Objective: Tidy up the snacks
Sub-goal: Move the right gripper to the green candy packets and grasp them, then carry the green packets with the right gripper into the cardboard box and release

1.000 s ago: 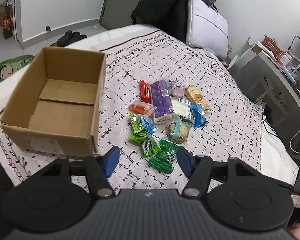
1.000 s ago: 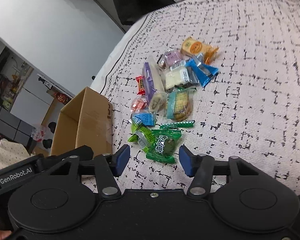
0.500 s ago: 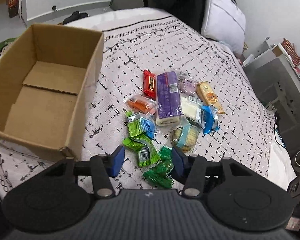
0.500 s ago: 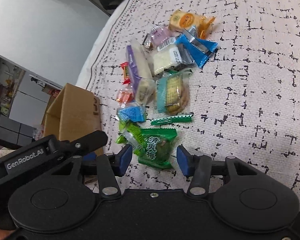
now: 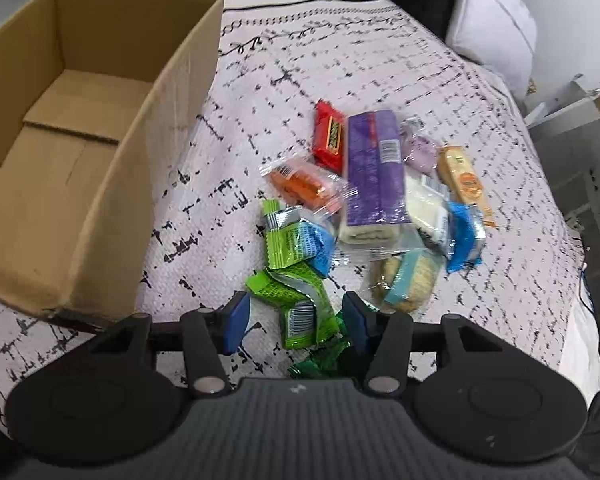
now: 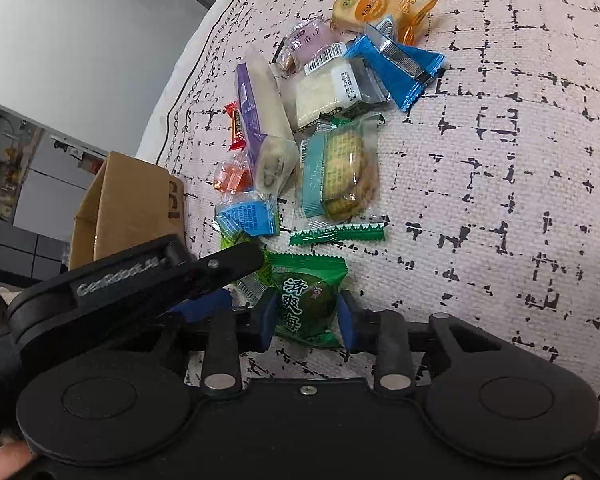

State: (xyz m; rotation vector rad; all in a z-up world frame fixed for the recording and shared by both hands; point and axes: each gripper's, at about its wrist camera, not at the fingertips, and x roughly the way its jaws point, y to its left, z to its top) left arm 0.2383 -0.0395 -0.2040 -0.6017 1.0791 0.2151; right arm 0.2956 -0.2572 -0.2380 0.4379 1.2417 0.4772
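A pile of wrapped snacks lies on the patterned bedspread (image 5: 340, 64). An open, empty cardboard box (image 5: 72, 120) stands left of it. My left gripper (image 5: 296, 318) is open, its blue pads either side of a light green packet (image 5: 296, 304). My right gripper (image 6: 306, 320) is open around a dark green plum-candy packet (image 6: 306, 300), pads close to its sides; that packet shows in the left wrist view (image 5: 320, 362). The left gripper's body (image 6: 140, 280) sits just left of the right one.
The pile holds a purple bar (image 5: 374, 172), a red candy (image 5: 331, 140), an orange packet (image 5: 300, 186), a blue packet (image 5: 462, 240), a cracker pack (image 6: 340, 172) and a torn green strip (image 6: 338, 234). A pillow (image 5: 492, 20) lies behind.
Both grippers moved down and forward into the near edge of the pile. The right jaws narrowed around the dark green packet; the left jaws came over the light green packet.
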